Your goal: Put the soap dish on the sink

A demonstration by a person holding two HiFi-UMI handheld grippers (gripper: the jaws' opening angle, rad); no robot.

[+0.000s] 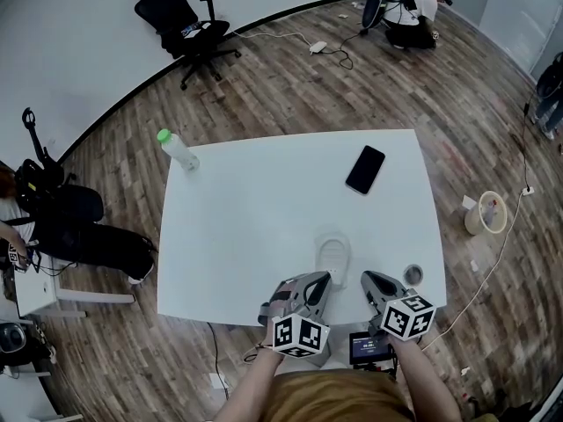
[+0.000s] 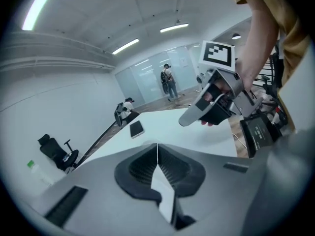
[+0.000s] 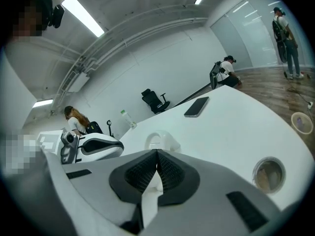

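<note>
The white soap dish (image 1: 334, 255) lies on the white table (image 1: 264, 209) near its front edge; in the right gripper view the soap dish (image 3: 160, 140) sits just beyond the jaws. My left gripper (image 1: 322, 281) hovers a little nearer than the dish, jaws shut on nothing (image 2: 157, 146). My right gripper (image 1: 369, 280) hangs to the right of the dish, also shut and empty (image 3: 157, 154). A small round cup-like ring (image 1: 413, 274) rests on the table right of the right gripper. No sink is visible.
A black phone (image 1: 365, 169) lies at the table's far right, and a green-capped bottle (image 1: 178, 149) stands at the far left corner. A small screen device (image 1: 371, 348) sits below the front edge. An office chair (image 1: 189, 29) and a bucket (image 1: 486, 212) stand on the floor.
</note>
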